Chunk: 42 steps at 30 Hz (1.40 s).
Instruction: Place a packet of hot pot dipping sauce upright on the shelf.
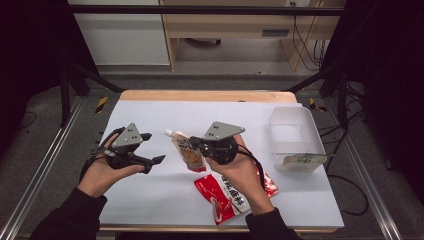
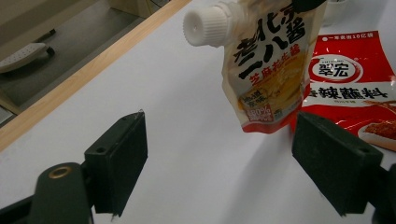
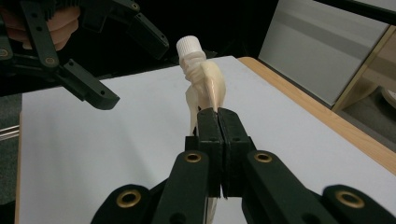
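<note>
Now | cream spouted sauce pouch with white screw cap [image 1: 189, 150] is held above the table, clamped by the right gripper [image 3: 217, 116] | left gripper [image 1: 150, 150] is spread open, empty | cap [image 2: 207, 24] is tilted toward it, long axis slanted.

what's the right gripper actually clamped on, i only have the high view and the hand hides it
Observer: The right gripper has its jaws shut on the edge of the spouted sauce pouch, below the white cap.
Operator: is the pouch off the table
Observer: Yes, the left gripper view shows it hanging clear of the white table, cap tilted to that view's left.
Operator: left jaws on it yet
Observer: No, the left gripper is open, with nothing between its jaws; the pouch hangs beyond them.
</note>
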Available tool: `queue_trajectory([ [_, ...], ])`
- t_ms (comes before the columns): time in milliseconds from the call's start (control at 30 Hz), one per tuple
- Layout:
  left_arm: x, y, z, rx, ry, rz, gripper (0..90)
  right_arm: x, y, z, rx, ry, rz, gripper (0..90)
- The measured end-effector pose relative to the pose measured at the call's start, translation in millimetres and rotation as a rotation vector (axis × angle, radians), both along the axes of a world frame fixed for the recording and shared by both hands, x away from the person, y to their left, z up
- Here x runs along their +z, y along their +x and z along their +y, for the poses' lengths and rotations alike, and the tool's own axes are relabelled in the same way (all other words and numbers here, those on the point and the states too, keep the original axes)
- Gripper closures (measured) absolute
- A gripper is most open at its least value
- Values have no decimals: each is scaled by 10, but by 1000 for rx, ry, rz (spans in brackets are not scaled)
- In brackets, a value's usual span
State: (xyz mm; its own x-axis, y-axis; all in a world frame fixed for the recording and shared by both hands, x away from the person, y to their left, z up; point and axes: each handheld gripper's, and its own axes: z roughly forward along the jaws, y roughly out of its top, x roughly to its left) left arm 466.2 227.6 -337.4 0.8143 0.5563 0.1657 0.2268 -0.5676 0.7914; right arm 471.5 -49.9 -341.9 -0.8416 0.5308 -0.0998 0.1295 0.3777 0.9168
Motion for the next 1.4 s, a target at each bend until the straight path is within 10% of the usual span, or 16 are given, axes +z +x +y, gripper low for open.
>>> queue_trajectory([
  [767, 157, 135, -215, -96, 17, -6, 319, 85, -109, -33, 27, 27, -6, 898],
  [1400, 134, 194, -182, -162, -45, 54, 651, 26, -136, 68, 57, 1, 11, 897],
])
